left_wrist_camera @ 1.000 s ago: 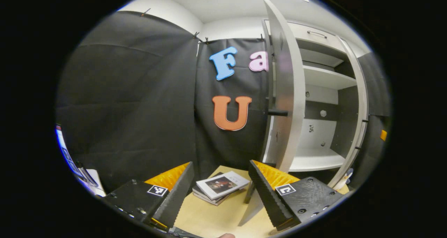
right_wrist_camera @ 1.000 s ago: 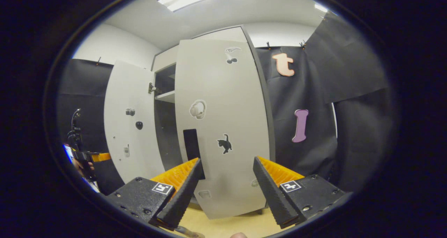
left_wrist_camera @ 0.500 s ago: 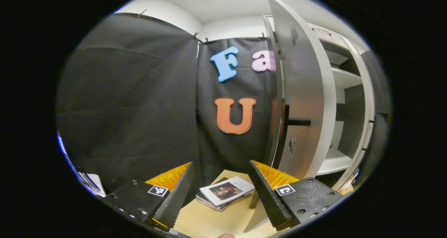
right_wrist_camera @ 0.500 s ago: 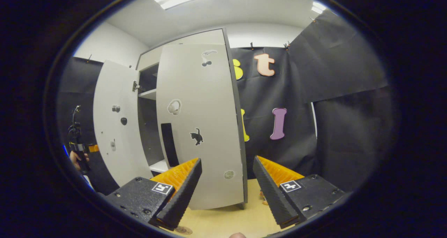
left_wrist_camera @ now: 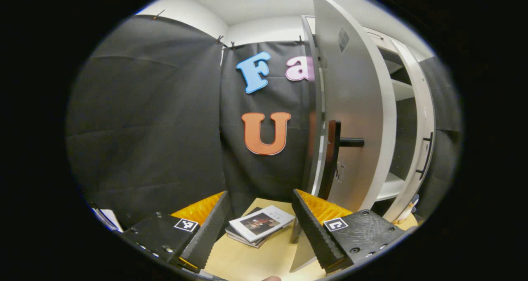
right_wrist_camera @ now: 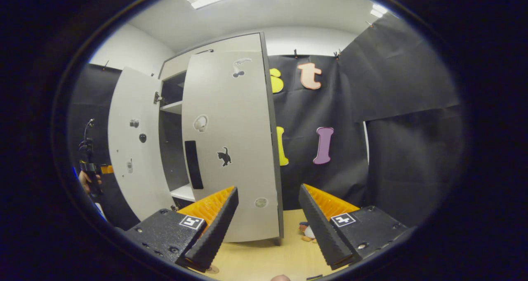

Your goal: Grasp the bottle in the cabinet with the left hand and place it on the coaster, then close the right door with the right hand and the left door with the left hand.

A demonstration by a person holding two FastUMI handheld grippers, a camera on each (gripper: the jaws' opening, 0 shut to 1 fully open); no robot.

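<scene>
My left door (left_wrist_camera: 350, 107) stands ajar, pale grey with a black handle (left_wrist_camera: 346, 142); my right door (right_wrist_camera: 231, 149) is nearly shut. My left gripper (left_wrist_camera: 255, 227) hovers level over the table (left_wrist_camera: 255, 260), its 2 fingers spread wide, empty. My right gripper (right_wrist_camera: 268, 223) likewise gapes, holding nothing.

Left gripper view looks from low over the table (left_wrist_camera: 247, 260) past the left door (left_wrist_camera: 350, 107) edge-on into the cabinet (left_wrist_camera: 402, 120), right gripper view faces the right door (right_wrist_camera: 231, 149) front from near; both share cabinet and doors.
</scene>
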